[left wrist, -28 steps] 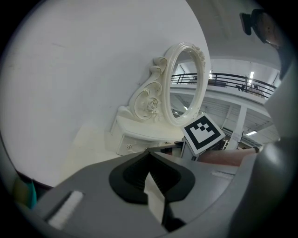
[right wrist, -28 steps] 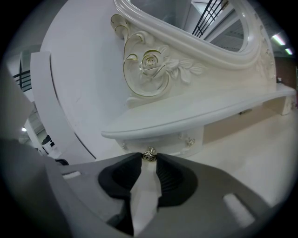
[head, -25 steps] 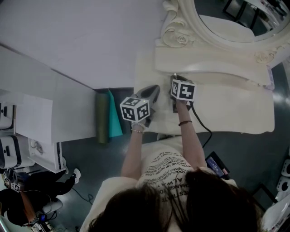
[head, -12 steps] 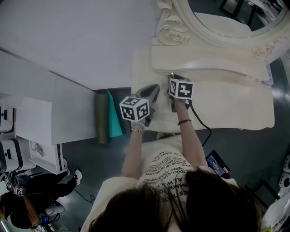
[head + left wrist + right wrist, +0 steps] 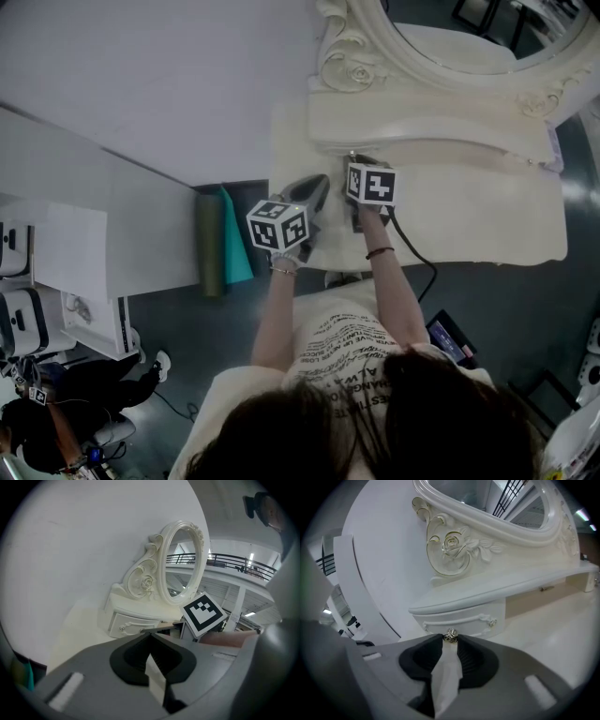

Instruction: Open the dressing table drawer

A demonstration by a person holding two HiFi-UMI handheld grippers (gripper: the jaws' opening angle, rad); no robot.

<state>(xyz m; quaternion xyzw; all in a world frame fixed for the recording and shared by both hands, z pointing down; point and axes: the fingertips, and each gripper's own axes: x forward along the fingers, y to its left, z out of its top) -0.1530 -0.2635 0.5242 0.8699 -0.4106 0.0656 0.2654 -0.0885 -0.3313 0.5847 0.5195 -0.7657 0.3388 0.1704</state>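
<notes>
The cream dressing table (image 5: 487, 216) carries an oval mirror (image 5: 441, 47) on a carved shelf with a small drawer (image 5: 459, 619) under its left end. My right gripper (image 5: 450, 637) points at that drawer front, and its jaw tips are closed round the drawer's metal knob (image 5: 450, 635). In the head view the right gripper (image 5: 357, 159) reaches under the shelf edge, so the knob is hidden there. My left gripper (image 5: 317, 184) hovers over the tabletop just left of it, shut and holding nothing. The left gripper (image 5: 151, 638) looks towards the drawer (image 5: 133, 623).
A green roll (image 5: 210, 246) and a teal sheet (image 5: 236, 248) stand on the floor between the white wall and the table's left end. A black cable (image 5: 419, 259) trails from my right gripper. A white desk (image 5: 84, 239) stands at left; a dark device (image 5: 450, 339) lies on the floor.
Neither gripper has visibly moved; only the head view has drifted a little, so the table sits slightly higher in the picture.
</notes>
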